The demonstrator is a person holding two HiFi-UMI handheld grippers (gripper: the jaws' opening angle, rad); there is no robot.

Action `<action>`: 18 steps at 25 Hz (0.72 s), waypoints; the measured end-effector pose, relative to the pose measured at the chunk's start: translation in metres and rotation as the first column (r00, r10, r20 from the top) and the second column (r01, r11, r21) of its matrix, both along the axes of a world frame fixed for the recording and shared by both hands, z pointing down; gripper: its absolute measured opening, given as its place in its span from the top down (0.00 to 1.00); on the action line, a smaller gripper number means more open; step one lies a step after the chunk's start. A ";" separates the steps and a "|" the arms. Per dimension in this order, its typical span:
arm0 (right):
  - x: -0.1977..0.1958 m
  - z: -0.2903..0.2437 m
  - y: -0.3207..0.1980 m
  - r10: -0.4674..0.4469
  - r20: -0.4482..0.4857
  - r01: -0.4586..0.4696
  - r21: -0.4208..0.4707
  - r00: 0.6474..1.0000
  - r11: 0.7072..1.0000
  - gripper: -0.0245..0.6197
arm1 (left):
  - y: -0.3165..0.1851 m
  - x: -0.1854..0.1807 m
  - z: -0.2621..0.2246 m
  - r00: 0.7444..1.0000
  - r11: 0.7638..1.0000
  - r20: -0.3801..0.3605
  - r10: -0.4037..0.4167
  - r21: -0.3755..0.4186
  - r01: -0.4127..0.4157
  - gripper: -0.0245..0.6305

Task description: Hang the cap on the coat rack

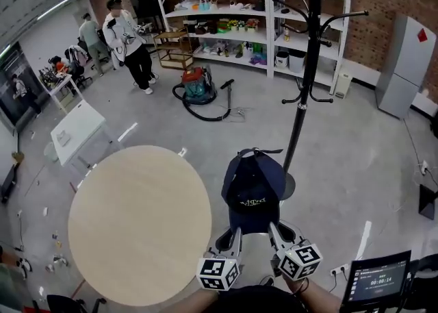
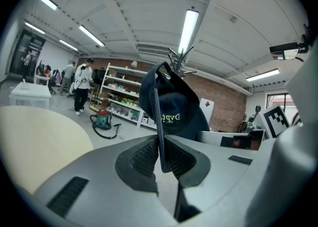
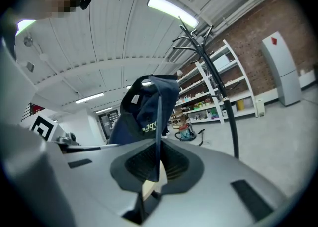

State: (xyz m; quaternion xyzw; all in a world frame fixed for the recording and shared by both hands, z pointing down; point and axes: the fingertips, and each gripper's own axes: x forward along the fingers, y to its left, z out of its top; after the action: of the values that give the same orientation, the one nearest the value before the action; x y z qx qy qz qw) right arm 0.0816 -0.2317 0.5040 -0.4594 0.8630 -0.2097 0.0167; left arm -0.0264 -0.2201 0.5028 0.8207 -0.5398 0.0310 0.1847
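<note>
I have the navy cap (image 1: 252, 192) pinched by its near edge in both tools. The left gripper (image 2: 160, 156) has its ribbed pads closed on the thin edge of the fabric, and the right gripper (image 3: 158, 164) is clamped on the same edge just beside it. The cap hangs in the air in front of me, crown away from me and its yellow lettering showing. It is off the right edge of the round table (image 1: 140, 222) and over the floor (image 1: 356, 168). The coat rack (image 1: 301, 109) stands just beyond it, its black pole rising past the cap's far right side. The cap is apart from the hooks higher up.
</note>
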 end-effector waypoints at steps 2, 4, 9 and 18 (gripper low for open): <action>0.022 0.000 0.001 0.012 0.004 -0.012 0.007 1.000 1.000 0.93 | 0.000 0.022 0.000 1.000 1.000 0.006 0.012 0.007 -0.012 0.91; 0.046 0.000 0.004 0.024 0.009 -0.025 0.016 1.000 1.000 0.93 | 0.001 0.045 -0.001 1.000 0.999 0.010 0.028 0.018 -0.028 0.91; 0.110 -0.010 0.007 0.066 0.011 -0.067 0.037 0.998 0.997 0.93 | 0.001 0.110 -0.011 0.997 0.996 0.025 0.077 0.046 -0.078 0.91; 0.145 -0.005 0.011 0.150 0.002 -0.150 0.058 0.989 0.987 0.93 | -0.004 0.145 -0.003 0.986 0.986 0.030 0.162 0.038 -0.163 0.91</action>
State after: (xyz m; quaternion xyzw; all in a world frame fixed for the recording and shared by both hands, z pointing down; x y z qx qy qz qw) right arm 0.2266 -0.2206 0.4991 -0.5226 0.8316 -0.1823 0.0447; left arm 0.1189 -0.2244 0.5003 0.8651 -0.4740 0.0461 0.1577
